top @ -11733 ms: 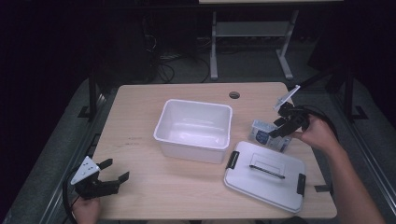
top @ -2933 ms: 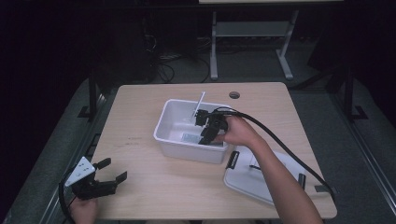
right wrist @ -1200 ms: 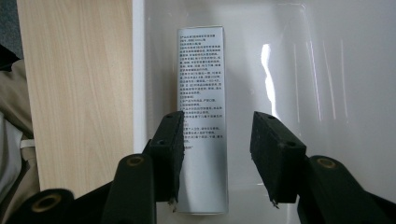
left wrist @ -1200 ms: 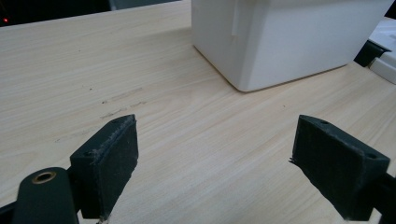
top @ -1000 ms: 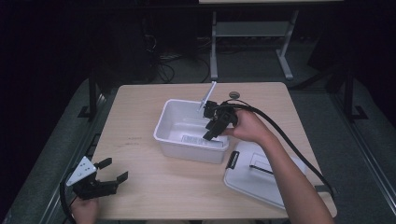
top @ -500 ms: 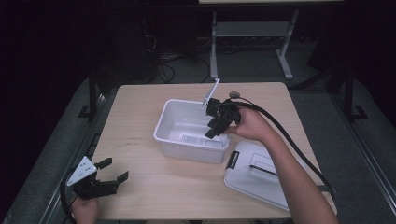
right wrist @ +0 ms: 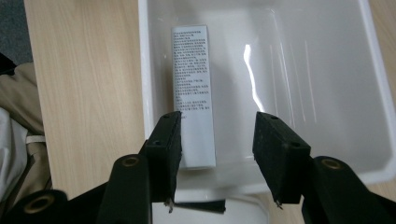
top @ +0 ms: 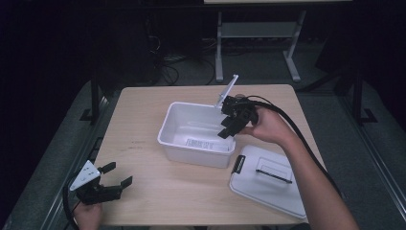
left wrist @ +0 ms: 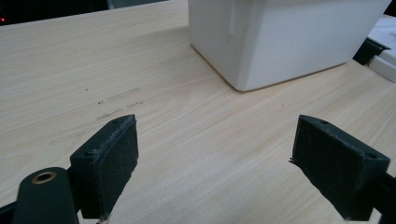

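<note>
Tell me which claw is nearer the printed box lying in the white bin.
Right. The right claw hangs over the white bin, open just above the printed box. The left claw sits far off at the table's near left corner, open.

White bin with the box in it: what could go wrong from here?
1. The right hand-held gripper hangs open just over the white bin's near-right rim; a careless pull-back might clip it and shove the bin.
2. The small box lies flat against one wall, so re-gripping it could be awkward.
3. The lid sits under the right forearm and overhangs the table edge; a sleeve might knock it off.
</note>
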`<control>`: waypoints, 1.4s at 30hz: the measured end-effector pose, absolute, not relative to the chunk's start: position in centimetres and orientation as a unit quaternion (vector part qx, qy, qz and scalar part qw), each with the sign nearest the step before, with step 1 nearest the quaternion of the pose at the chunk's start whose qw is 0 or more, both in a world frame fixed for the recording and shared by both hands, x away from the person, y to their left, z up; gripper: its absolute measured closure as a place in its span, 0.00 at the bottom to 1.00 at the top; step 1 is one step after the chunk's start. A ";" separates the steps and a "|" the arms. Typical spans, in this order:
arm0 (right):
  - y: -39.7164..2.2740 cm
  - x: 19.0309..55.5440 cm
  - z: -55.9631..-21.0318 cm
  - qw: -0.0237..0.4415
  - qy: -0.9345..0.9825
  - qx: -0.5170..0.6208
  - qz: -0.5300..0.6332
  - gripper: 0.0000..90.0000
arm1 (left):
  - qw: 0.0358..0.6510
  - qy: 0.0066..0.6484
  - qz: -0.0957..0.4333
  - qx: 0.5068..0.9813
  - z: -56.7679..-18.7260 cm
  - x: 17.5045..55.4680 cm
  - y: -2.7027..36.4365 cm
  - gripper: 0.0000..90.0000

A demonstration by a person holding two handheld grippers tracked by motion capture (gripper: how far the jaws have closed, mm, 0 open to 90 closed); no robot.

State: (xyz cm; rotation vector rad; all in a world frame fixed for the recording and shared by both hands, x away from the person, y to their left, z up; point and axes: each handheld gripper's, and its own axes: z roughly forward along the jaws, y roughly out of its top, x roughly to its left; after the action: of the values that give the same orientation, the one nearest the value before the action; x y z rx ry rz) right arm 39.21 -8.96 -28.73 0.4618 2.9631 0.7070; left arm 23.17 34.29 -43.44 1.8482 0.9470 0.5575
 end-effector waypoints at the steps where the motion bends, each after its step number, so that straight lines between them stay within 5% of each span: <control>1: -9.3 39.2 -28.7 0.030 0.961 0.154 0.230 0.56 | 0.475 0.387 0.229 0.757 -43.4 23.2 34.3 0.15; 42: -21.1 34.4 -31.1 0.057 0.939 0.236 0.245 0.50 | 0.467 0.388 0.230 0.761 -43.5 23.2 33.9 0.15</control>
State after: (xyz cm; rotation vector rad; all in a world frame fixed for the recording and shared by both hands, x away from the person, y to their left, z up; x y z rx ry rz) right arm 34.43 -21.08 -31.07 0.7161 2.8466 0.7429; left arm 23.22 33.87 -43.55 1.8679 0.9511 0.5643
